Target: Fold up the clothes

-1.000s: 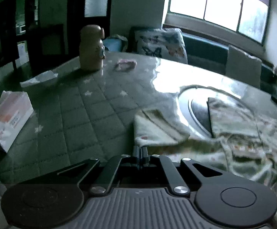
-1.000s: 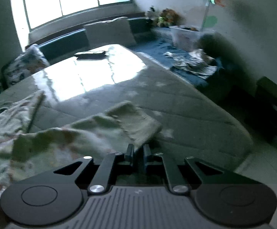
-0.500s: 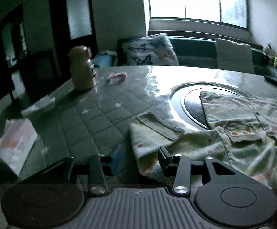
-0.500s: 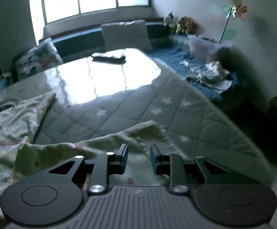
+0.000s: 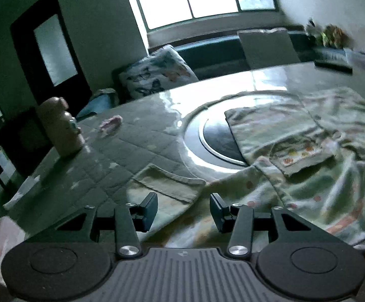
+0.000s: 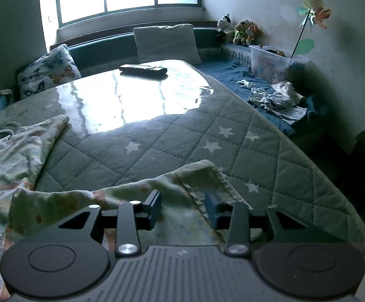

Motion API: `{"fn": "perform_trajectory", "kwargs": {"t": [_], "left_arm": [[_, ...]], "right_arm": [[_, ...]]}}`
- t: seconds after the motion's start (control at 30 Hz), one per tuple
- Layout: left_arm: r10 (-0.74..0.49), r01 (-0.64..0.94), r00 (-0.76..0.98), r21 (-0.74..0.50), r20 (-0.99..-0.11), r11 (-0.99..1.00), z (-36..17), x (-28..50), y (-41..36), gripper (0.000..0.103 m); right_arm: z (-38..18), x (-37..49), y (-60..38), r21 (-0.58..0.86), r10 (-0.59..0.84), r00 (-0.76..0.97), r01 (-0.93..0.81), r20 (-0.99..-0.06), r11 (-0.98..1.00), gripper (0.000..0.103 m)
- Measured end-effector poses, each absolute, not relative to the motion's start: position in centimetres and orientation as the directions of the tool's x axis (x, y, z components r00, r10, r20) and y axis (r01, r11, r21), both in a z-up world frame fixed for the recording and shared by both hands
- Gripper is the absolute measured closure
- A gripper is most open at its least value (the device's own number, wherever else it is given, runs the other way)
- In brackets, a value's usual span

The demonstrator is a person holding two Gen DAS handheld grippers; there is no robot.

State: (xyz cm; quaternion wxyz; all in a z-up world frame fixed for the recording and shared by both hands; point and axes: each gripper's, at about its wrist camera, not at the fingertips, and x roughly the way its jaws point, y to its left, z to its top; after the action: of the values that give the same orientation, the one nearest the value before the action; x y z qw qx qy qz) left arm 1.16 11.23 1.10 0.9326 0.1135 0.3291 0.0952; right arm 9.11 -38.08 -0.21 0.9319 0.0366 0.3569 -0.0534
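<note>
The patterned shirt (image 5: 308, 166) lies spread and rumpled on the quilted surface (image 6: 182, 136), its pocket facing up; no completed fold is visible. One sleeve cuff lies just ahead of the open left gripper (image 5: 183, 209), the other ahead of the open right gripper (image 6: 183, 207). Neither holds cloth.

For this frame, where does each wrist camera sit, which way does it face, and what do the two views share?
Left wrist: rides the left gripper, looking along its open fingers over a shirt sleeve cuff toward the window; nothing of the person shows.
Right wrist: rides the right gripper, fingers open over the other cuff, facing the sofa and window; nothing of the person shows.
Shared: the patterned shirt, quilted table, butterfly pillow, remote.
</note>
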Motion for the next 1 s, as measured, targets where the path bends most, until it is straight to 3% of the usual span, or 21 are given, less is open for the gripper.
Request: {"fn": "perform_trajectory", "kwargs": {"t": [0.1, 0.23, 0.33, 0.57, 0.63, 0.9, 1.0], "left_arm": [[0.259, -0.097, 0.751, 0.287, -0.608, 0.953, 0.0, 2.1, 11.3, 0.059], [0.272, -0.143, 0.742, 0.252, -0.613, 0.957, -0.4, 2.4, 12.9, 0.093], [0.307, -0.224, 0.745, 0.212, -0.592, 0.951, 0.3, 1.8, 14.8, 0.100], [0.473, -0.517, 0.672, 0.095, -0.570, 0.851, 1.9, -0.7, 21.1, 0.102], [0.455, -0.520, 0.694, 0.049, -0.558, 0.853, 2.6, -1.6, 21.8, 0.102], [0.258, -0.245, 0.790, 0.098, -0.557, 0.964, 2.7, 0.0, 16.0, 0.098], [0.216, -0.174, 0.789, 0.129, -0.575, 0.976, 1.8, 1.3, 13.9, 0.090]], "right_arm": [[-0.2, 9.2, -37.9, 0.027, -0.075, 0.741, 0.125, -0.668, 0.992, 0.057], [-0.2, 9.3, -37.9, 0.027, -0.076, 0.742, 0.126, -0.667, 0.992, 0.055], [-0.2, 9.4, -37.8, 0.026, -0.075, 0.741, 0.124, -0.667, 0.992, 0.052], [-0.3, 9.6, -37.4, 0.018, -0.083, 0.741, 0.127, -0.666, 0.992, 0.047], [-0.2, 9.6, -37.4, 0.020, -0.081, 0.741, 0.127, -0.667, 0.992, 0.047], [-0.3, 9.5, -37.2, 0.020, -0.087, 0.740, 0.134, -0.667, 0.991, 0.047], [-0.3, 9.5, -37.2, 0.021, -0.083, 0.739, 0.131, -0.668, 0.991, 0.047]]}}
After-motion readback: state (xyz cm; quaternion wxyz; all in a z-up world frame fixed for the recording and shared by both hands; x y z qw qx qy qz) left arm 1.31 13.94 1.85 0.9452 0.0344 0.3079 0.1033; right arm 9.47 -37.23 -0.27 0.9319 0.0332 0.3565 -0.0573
